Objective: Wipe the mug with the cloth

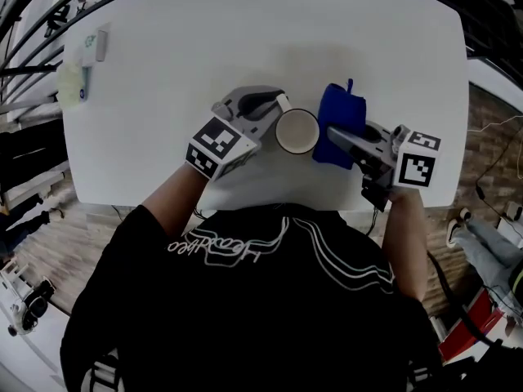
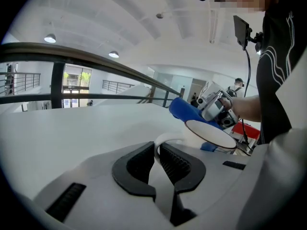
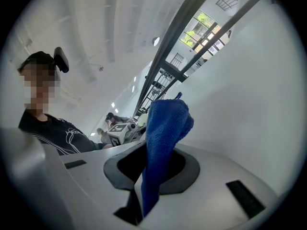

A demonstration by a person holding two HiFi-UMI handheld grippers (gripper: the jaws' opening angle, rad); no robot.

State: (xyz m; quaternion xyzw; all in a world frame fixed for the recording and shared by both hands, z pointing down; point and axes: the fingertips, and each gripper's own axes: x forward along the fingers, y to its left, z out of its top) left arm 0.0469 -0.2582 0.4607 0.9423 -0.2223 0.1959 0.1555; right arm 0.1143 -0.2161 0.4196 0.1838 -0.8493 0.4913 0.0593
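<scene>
Head view: white mug [image 1: 297,131] stands upright on the white table [image 1: 245,31], mouth open to the camera. The left gripper [image 1: 279,104] sits just left of the mug. The left gripper view shows its jaws pinched onto the handle [image 2: 162,140], a thin white loop caught between the ribbed pads. Judgement: this grip pins the mug so it does not slide or turn under rubbing. The right gripper [image 1: 337,137] is just right of the mug, its jaws clamped on the blue cloth [image 1: 339,109]. The right gripper view shows the cloth standing out past the jaws in a bunched fold. Holding it by one end probably leaves a soft pad exposed for wiping. The cloth is at or very near the mug's right wall; contact cannot be confirmed. Wiping looks about to begin. Small pale items [image 1: 82,64] lie well left of the mug, not involved.
</scene>
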